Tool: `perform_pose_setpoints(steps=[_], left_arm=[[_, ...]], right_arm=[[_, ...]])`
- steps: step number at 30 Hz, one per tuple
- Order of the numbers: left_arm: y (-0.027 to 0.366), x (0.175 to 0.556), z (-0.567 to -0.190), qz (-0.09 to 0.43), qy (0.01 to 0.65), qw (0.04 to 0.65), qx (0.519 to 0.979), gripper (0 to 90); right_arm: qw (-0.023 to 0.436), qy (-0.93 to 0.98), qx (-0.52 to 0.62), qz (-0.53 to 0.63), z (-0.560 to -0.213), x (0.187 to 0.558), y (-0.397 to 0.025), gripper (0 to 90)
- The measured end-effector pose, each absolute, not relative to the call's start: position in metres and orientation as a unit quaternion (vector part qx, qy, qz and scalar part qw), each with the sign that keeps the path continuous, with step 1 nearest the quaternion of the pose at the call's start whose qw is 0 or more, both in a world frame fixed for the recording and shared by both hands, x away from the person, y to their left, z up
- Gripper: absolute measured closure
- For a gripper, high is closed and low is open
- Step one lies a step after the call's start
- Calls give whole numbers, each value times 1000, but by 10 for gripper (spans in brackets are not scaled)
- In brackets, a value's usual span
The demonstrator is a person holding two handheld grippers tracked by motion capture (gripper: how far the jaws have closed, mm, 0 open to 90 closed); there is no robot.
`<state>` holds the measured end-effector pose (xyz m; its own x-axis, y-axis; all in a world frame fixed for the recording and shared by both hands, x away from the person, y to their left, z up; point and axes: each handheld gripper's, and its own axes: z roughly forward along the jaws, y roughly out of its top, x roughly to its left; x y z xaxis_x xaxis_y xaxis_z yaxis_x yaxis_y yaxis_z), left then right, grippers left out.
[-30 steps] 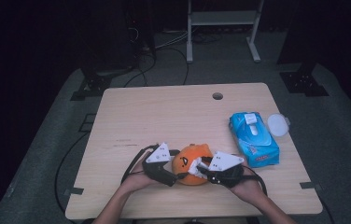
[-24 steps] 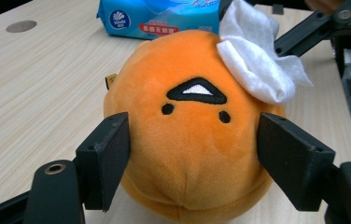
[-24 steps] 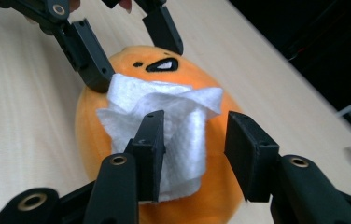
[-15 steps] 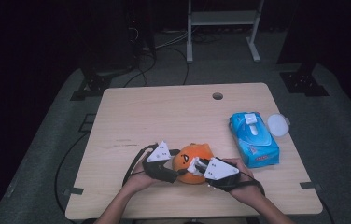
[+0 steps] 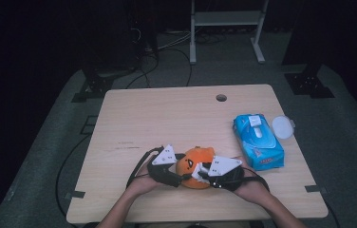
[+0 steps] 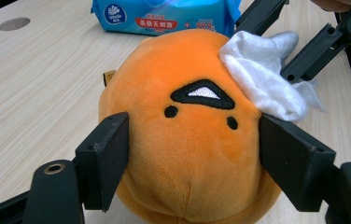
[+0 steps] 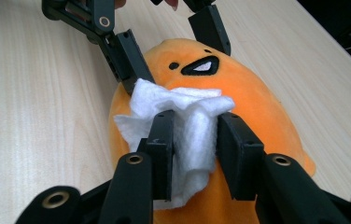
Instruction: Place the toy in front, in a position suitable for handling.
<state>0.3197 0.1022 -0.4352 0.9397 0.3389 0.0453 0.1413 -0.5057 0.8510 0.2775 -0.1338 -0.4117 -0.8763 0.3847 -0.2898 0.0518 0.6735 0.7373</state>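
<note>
An orange plush toy (image 5: 196,164) with a stitched black face lies near the table's front edge. My left gripper (image 6: 192,144) is shut on the plush toy (image 6: 197,140), one jaw pressing each side of its face. My right gripper (image 7: 194,135) is shut on a crumpled white wipe (image 7: 187,121) and presses it against the plush toy (image 7: 248,98). In the left gripper view the white wipe (image 6: 262,74) rests on the toy's upper right side. From above, the left gripper (image 5: 179,173) and the right gripper (image 5: 200,172) meet at the toy.
A blue pack of wet wipes (image 5: 258,140) lies to the right of the toy, with a round white lid (image 5: 282,127) beside it. The light wooden table (image 5: 167,118) has a cable hole (image 5: 221,98) at the back. Cables trail off the table's left front.
My right gripper has moved left with the wipe, across the toy toward its face. The left gripper has kept its hold on the toy.
</note>
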Motion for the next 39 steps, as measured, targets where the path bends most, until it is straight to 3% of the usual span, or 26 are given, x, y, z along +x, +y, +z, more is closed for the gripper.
perform_pose_setpoints(steps=[5,9,14,17,20,27,35,39], left_arm=[[102,320,-435,103,141,479,860,266],[103,320,-435,103,143,477,861,266],[102,321,-436,104,143,474,862,266],[102,320,-434,106,135,470,866,236],[104,320,-429,97,136,467,868,143],[104,316,-435,103,139,467,867,227],[109,321,-439,96,151,474,862,234],[107,323,-439,96,155,476,860,234]], right_arm=[[212,892,116,382,-407,279,-135,599],[234,889,105,379,-408,275,-133,597],[256,889,90,369,-411,270,-127,654],[233,895,102,367,-411,271,-125,766],[208,898,120,369,-410,275,-127,807],[167,891,158,392,-405,281,-143,826],[167,879,215,392,-407,290,-182,828],[129,869,243,411,-412,300,-194,828]])
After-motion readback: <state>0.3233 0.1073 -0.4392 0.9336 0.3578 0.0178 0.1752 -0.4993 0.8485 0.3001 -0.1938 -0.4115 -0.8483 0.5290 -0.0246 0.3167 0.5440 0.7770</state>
